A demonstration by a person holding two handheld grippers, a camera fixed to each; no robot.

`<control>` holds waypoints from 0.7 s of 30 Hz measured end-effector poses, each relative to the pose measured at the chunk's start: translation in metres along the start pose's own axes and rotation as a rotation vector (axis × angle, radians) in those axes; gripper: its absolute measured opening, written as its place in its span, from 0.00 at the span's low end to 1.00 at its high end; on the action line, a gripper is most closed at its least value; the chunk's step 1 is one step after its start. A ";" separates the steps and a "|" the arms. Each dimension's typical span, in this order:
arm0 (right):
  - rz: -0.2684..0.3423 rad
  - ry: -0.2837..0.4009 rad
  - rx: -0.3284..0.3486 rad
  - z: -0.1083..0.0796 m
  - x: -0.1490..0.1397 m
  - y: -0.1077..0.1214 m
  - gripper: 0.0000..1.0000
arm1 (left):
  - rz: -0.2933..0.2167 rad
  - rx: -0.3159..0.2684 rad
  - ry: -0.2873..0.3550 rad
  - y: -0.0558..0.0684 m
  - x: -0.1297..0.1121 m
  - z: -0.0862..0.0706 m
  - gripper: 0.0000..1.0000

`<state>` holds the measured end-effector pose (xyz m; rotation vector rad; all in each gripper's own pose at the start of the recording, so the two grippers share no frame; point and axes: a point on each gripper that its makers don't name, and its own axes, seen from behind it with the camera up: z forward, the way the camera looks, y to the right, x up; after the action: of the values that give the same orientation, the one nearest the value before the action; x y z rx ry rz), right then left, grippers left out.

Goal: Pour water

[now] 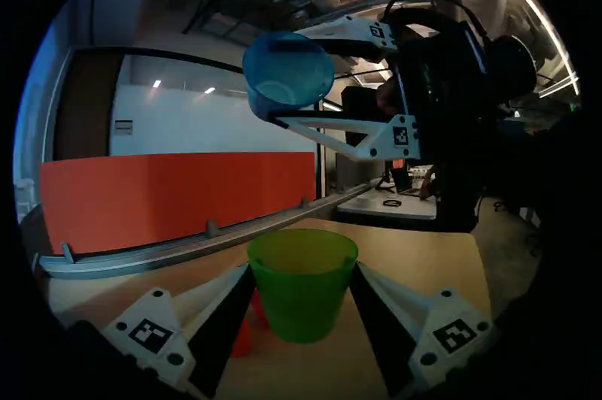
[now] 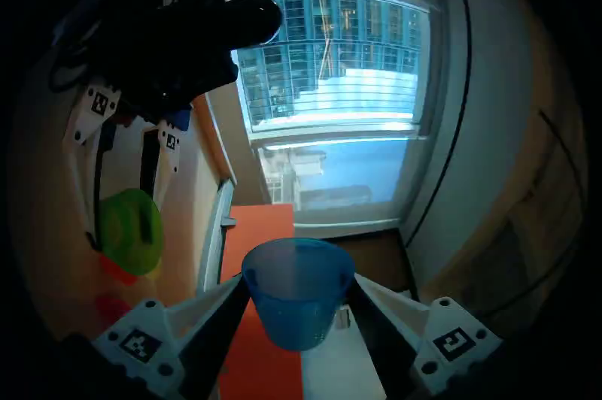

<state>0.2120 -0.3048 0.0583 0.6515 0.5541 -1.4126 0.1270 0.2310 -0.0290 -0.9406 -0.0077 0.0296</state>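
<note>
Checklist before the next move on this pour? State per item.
1. Left claw shut on green plastic cup: ok.
2. Right claw shut on translucent blue plastic cup: ok.
3. Green cup upright, mouth open: ok.
4. Blue cup's rim lined up over green cup's mouth: cannot tell.
5. Water in blue cup: cannot tell.

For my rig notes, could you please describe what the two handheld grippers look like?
Both the left gripper and right gripper have white wedge-shaped fingers lined black inside, each carrying a black-and-white square marker. The right gripper's body is black and bulky, with dark cables looping over it.
</note>
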 end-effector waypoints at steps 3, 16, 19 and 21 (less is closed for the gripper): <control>0.081 0.005 -0.004 -0.002 -0.002 -0.002 0.89 | 0.002 -0.004 -0.002 0.001 0.000 0.000 0.84; 0.495 0.034 -0.025 -0.017 0.001 0.001 0.89 | 0.019 0.000 -0.009 0.001 0.003 -0.001 0.84; 0.581 0.038 -0.019 -0.020 0.003 -0.001 0.89 | 0.022 0.002 -0.009 0.001 0.004 0.000 0.84; 0.642 0.039 -0.011 -0.021 0.004 -0.003 0.89 | 0.024 0.002 -0.009 0.001 0.005 0.000 0.84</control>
<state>0.2098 -0.2931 0.0401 0.7640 0.3360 -0.7942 0.1324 0.2318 -0.0297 -0.9387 -0.0049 0.0564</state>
